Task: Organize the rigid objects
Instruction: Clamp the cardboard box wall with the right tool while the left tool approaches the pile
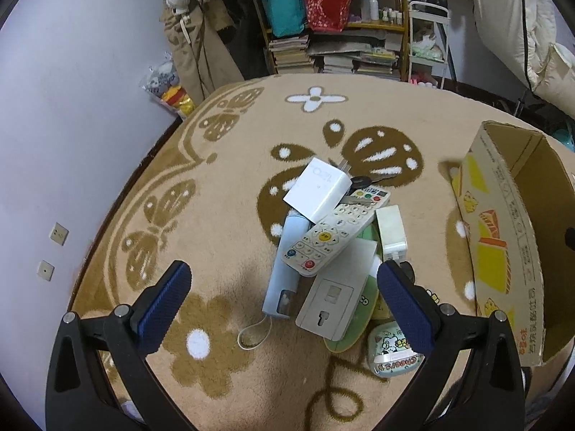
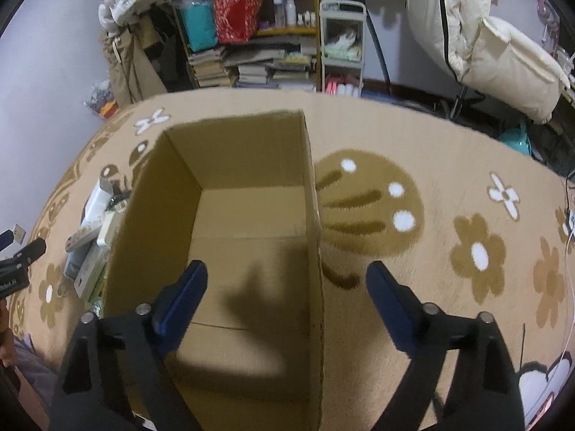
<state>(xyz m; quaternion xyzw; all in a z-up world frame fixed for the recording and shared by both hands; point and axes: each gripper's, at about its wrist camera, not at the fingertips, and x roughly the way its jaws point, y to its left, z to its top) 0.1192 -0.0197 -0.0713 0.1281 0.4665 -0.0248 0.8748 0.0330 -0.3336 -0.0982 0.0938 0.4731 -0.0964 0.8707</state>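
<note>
A pile of rigid items lies on the beige patterned rug [image 1: 233, 136]: a white remote control [image 1: 336, 230], a white charger cube [image 1: 318, 192], a second white adapter [image 1: 391, 233], a light blue case [image 1: 285, 269], a white wall-socket plate [image 1: 337, 294] and a small cartoon-printed case [image 1: 393, 353]. My left gripper [image 1: 284, 294] hovers open just above the pile's near side, holding nothing. The open cardboard box [image 2: 251, 215] stands right of the pile and looks empty. My right gripper [image 2: 287, 294] hangs open over the box's right wall [image 2: 312, 194].
A cluttered bookshelf [image 1: 334, 25] with books, a teal bin and a red bag stands beyond the rug. The wall [image 1: 72, 89] with sockets runs along the left. A white cart [image 2: 341, 43] and padded bedding [image 2: 503, 54] sit at the back right.
</note>
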